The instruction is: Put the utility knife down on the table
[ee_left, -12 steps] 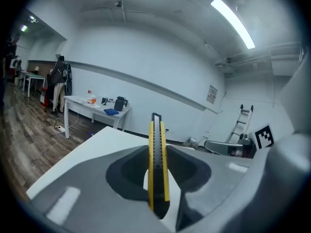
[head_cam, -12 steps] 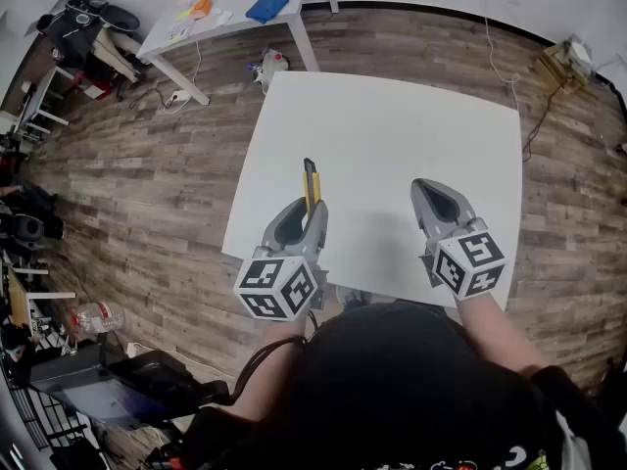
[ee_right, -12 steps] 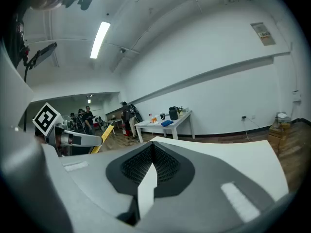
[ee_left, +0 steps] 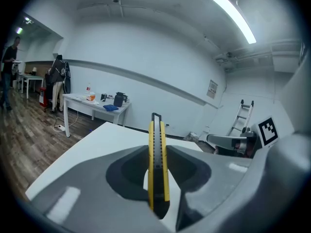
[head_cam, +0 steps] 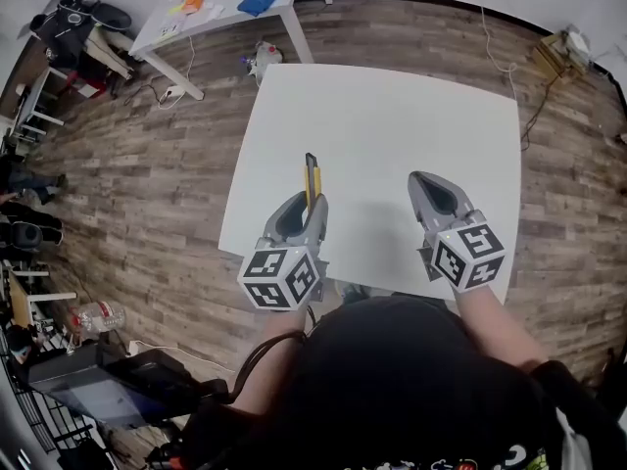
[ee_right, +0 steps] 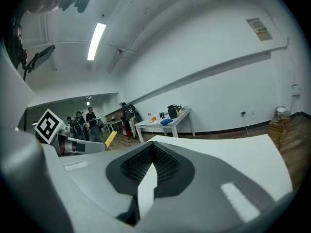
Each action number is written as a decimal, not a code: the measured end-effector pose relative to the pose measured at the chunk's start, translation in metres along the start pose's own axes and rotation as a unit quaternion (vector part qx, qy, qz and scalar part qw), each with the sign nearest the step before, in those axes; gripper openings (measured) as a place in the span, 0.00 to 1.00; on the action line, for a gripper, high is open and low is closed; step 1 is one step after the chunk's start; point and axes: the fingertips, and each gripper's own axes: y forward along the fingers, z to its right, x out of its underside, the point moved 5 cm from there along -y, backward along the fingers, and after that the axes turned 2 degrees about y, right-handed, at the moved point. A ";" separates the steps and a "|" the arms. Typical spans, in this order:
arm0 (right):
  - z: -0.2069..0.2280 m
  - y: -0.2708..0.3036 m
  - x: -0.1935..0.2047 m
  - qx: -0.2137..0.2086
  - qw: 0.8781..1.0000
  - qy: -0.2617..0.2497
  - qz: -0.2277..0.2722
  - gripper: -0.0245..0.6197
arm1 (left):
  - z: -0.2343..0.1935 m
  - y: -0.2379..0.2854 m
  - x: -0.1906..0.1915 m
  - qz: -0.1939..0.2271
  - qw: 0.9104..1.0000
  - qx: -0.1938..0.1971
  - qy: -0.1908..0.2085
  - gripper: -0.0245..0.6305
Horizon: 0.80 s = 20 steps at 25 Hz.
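Jaws of my left gripper point(head_cam: 310, 209) are clamped on the knife point(head_cam: 312, 174), mid-body, blade end pointing away over the near left of the table point(head_cam: 392, 116). My right gripper point(head_cam: 429, 189) is closed, empty. The knife looks light, stiff and slick. Since half a second ago, it has barely moved

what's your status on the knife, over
Left gripper shut on utility knife, over the table, near left part. Right gripper shut, empty. Knife not yet released; nothing on the table in its way.
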 end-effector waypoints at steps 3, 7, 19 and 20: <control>0.005 0.000 0.000 0.001 1.000 0.000 -0.002 0.08 | 0.003 0.017 0.010 -0.021 1.000 0.004 0.017 0.22; 0.013 -0.006 0.004 0.006 1.000 0.004 -0.007 0.08 | 0.011 0.042 0.033 -0.059 0.998 0.010 0.037 0.22; 0.042 -0.026 0.008 0.034 0.999 0.015 -0.012 0.08 | 0.023 0.097 0.112 -0.183 0.978 0.015 0.096 0.22; 0.044 -0.028 0.009 0.037 0.999 0.016 -0.013 0.08 | 0.023 0.100 0.117 -0.192 0.976 0.016 0.099 0.22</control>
